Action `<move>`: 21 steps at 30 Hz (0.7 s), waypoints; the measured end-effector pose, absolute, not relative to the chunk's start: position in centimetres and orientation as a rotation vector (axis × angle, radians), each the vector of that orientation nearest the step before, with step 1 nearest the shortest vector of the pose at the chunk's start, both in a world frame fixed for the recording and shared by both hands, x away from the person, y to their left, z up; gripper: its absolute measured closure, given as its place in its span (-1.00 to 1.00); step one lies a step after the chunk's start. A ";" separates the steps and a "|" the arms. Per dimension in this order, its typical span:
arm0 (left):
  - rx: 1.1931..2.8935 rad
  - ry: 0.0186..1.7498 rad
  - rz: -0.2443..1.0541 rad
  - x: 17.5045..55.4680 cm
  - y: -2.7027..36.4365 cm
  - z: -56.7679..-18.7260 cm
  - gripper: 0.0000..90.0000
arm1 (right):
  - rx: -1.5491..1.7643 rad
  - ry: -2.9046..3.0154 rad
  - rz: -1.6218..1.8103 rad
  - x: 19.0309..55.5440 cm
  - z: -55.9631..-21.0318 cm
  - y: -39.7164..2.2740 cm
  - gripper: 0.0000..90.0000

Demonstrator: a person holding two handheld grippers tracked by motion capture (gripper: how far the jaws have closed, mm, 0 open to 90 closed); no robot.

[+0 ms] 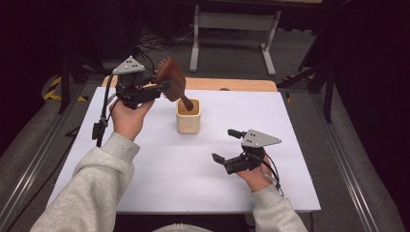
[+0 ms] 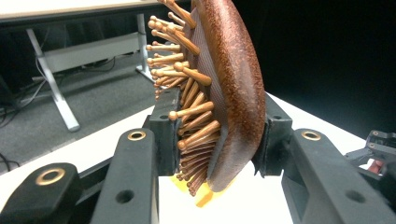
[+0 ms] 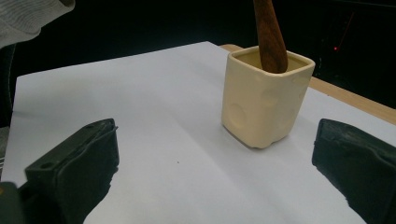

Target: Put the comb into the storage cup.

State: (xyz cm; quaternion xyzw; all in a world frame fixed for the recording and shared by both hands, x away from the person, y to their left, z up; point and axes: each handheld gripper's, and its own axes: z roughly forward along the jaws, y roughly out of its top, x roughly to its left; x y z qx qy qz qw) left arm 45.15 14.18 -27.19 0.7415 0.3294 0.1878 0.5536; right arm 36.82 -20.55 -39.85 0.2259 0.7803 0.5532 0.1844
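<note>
a white surface (image 1: 159, 169) fills a dim workroom, grey floor and a metal frame behind it. seen from the high view, the left claw (image 1: 167, 86) is clamped on the head of a brown wooden hairbrush (image 1: 172, 79), tilted, with its handle end down inside a cream square cup (image 1: 188, 120) near the middle of the surface. the right claw (image 1: 226, 146) rests low on the surface, well apart from the cup, jaws spread wide and holding nothing.

in the left gripper view, the black jaws press on either side of the brush head (image 2: 233, 88), one pad among the round-tipped wooden pins (image 2: 187, 116), the other against the smooth curved back. a corner of the cup (image 2: 205, 196) shows beneath. the brush looks stiff and light; the polished back is likely slippery, and the pins give uneven footing, so the thick part of the head or the handle seems the safer hold.

in the right gripper view, the wide-open jaws frame the cup (image 3: 261, 98), which stands upright on the surface (image 3: 140, 116). the brush handle (image 3: 270, 35) leans against its inner wall, and no other contents can be made out. the cup looks like glazed pottery, probably hard, breakable and easy to tip if the brush levers against its rim.
</note>
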 end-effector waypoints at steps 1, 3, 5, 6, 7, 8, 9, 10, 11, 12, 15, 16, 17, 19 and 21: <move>1.752 0.783 0.436 45.3 14.2 -27.4 0.35 | 0.638 2.199 1.560 36.8 -39.8 -20.6 -0.98; 1.757 0.790 0.428 45.5 14.1 -27.6 0.35 | 0.637 2.198 1.560 36.8 -39.8 -20.6 -0.97; 1.757 0.794 0.428 45.6 14.1 -27.8 0.35 | 0.637 2.198 1.559 36.8 -39.8 -20.6 -0.98; 1.761 0.799 0.421 45.7 14.0 -28.0 0.35 | 0.636 2.199 1.559 36.8 -39.9 -20.6 -0.98; 1.761 0.802 0.421 45.8 14.0 -28.1 0.35 | 0.636 2.199 1.560 36.8 -39.9 -20.6 -0.98; 1.759 0.806 0.415 45.9 13.9 -28.2 0.35 | 0.635 2.200 1.560 36.8 -39.9 -20.6 -0.98; 1.759 0.808 0.412 46.0 13.9 -28.3 0.35 | 0.635 2.200 1.560 36.8 -39.9 -20.6 -0.97; 1.760 0.814 0.406 46.1 13.9 -28.5 0.35 | 0.635 2.199 1.560 36.8 -39.9 -20.6 -0.97; 1.764 0.818 0.404 46.2 13.8 -28.6 0.35 | 0.636 2.199 1.559 36.8 -39.9 -20.6 -0.98; 1.763 0.821 0.405 46.3 13.8 -28.7 0.34 | 0.636 2.198 1.560 36.8 -39.9 -20.6 -0.98; 1.768 0.829 0.400 46.5 13.6 -29.0 0.34 | 0.635 2.198 1.561 36.8 -39.9 -20.6 -0.97; 1.771 0.831 0.402 46.5 13.6 -29.0 0.34 | 0.635 2.198 1.561 36.8 -39.9 -20.6 -0.98; 1.771 0.831 0.402 46.5 13.6 -29.0 0.34 | 0.635 2.199 1.561 36.8 -39.9 -20.6 -0.98; 1.775 0.837 0.399 46.6 13.4 -29.2 0.34 | 0.636 2.200 1.561 36.8 -39.9 -20.6 -0.98; 1.779 0.842 0.393 46.8 13.3 -29.4 0.34 | 0.636 2.201 1.561 36.8 -39.9 -20.6 -0.98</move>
